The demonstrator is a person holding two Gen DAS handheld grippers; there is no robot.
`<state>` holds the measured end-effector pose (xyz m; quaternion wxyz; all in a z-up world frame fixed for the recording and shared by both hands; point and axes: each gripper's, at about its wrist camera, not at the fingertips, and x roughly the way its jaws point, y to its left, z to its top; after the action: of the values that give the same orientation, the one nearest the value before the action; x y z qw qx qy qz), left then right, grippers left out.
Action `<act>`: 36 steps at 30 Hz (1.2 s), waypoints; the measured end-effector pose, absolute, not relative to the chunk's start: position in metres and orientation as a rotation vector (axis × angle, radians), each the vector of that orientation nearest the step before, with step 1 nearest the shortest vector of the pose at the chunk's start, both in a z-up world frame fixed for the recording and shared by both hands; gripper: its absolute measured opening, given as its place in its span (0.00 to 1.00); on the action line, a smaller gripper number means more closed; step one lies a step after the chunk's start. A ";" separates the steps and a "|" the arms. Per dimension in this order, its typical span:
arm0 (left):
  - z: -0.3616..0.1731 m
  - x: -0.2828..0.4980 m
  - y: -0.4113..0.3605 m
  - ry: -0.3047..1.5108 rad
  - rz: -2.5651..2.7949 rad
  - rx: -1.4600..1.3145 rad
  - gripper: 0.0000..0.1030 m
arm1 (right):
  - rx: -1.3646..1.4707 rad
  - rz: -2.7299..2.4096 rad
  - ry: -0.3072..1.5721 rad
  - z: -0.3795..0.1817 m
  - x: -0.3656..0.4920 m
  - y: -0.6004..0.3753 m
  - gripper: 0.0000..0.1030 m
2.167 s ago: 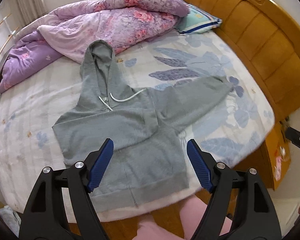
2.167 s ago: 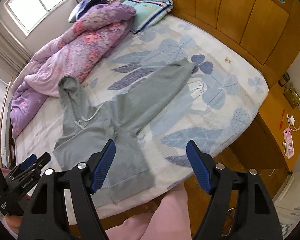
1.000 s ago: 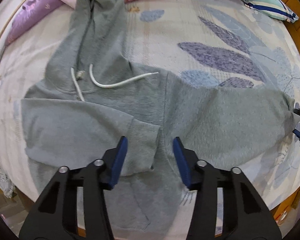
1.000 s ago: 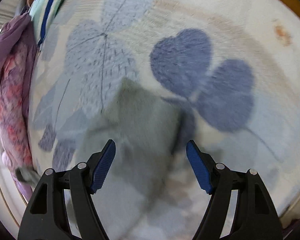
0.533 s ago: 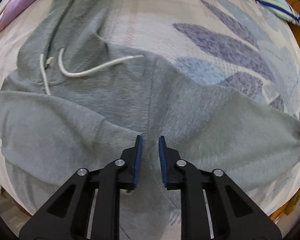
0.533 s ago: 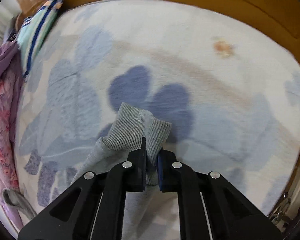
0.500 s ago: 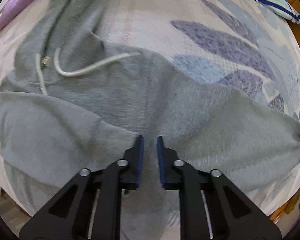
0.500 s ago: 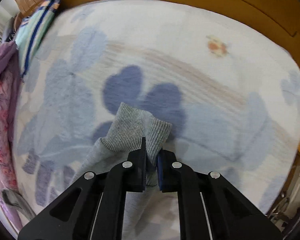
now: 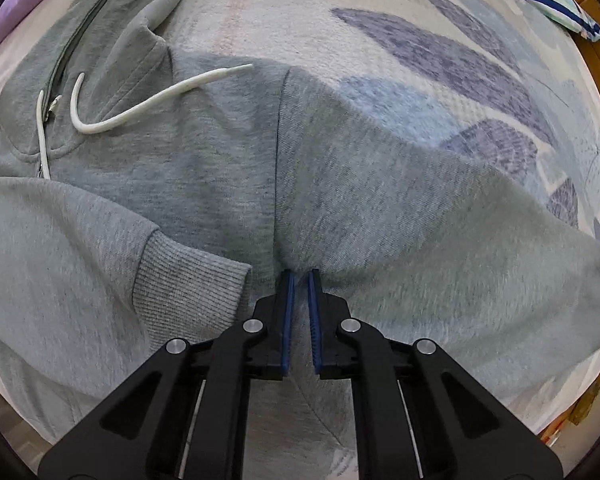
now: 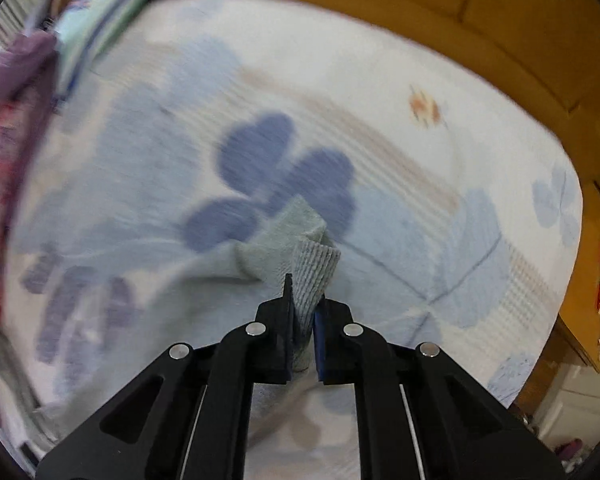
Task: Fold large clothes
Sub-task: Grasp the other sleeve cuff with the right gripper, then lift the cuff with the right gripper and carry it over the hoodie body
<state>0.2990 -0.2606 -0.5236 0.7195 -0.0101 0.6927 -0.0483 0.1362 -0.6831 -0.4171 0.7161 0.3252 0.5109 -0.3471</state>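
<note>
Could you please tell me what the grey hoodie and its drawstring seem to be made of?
Grey hoodie: probably cotton-blend sweatshirt knit, matte and slightly fuzzy, with a heathered surface and ribbed cuff. Drawstring: looks like smooth, round white cord, possibly braided polyester or cotton.

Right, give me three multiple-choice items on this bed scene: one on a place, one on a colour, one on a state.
1. Where does the left gripper meet the grey fleece hoodie?
A. at the hood
B. at the foot of the shoulder seam
C. at the hem

2. What colour is the hoodie's drawstring cord?
A. white
B. black
C. red

3. What is the state of the right gripper?
A. wide open
B. shut on nothing
C. shut on the ribbed grey sleeve cuff

Answers: 1 B, its tips sit where the seam ends; 2 A, the cord lies pale on the grey; 3 C, ribbed knit sticks out between its blue pads.
</note>
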 end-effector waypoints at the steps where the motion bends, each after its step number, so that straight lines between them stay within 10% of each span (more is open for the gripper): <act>1: -0.524 0.298 -0.263 1.524 -0.108 -0.015 0.07 | 0.719 -0.735 1.103 -0.400 0.140 -0.678 0.07; 23: -0.537 0.299 -0.249 1.472 -0.265 -0.036 0.07 | 0.466 -0.342 0.786 -0.178 0.234 -0.460 0.07; 36: -0.517 0.317 -0.177 1.520 -0.521 -0.219 0.03 | 0.298 -0.177 0.867 -0.199 0.271 -0.254 0.07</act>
<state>0.3171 -0.1773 -0.5170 0.6887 -0.0979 0.6795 -0.2330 0.2709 -0.2537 -0.1992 0.8930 0.1436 0.4180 -0.0852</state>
